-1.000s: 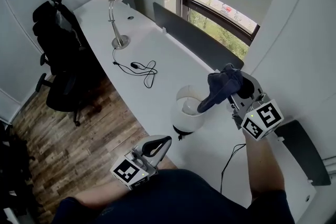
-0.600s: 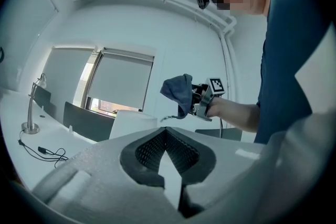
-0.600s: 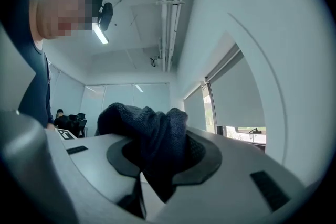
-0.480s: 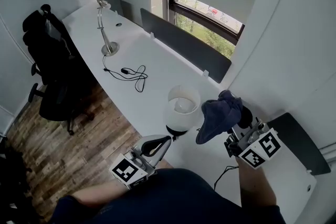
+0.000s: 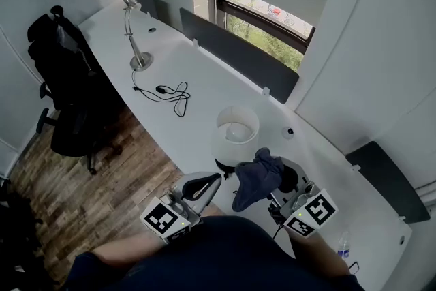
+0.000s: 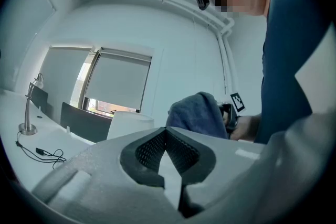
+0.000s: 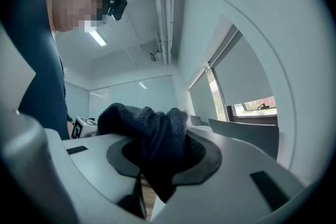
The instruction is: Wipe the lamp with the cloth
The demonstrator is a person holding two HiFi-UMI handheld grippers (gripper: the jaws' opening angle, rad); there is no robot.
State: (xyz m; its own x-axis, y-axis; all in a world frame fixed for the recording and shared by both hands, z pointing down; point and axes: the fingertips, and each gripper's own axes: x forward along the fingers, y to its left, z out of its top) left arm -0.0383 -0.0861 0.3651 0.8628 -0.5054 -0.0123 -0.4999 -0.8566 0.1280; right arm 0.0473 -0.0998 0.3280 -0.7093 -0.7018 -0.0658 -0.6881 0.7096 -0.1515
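A small table lamp with a white round shade stands near the front edge of the long white desk; its shade also shows in the left gripper view. My right gripper is shut on a dark blue cloth, which hangs bunched just to the right of and in front of the lamp, apart from the shade. In the right gripper view the cloth fills the jaws. My left gripper sits low, left of the lamp's base, shut with nothing between its jaws.
A silver desk lamp stands at the desk's far left, with a coiled black cable beside it. Dark divider panels run along the window side. A black office chair stands on the wood floor. A small bottle is at lower right.
My right gripper has carried the cloth down and toward me, from above the lamp shade to beside and below it. The left gripper has stayed in place.
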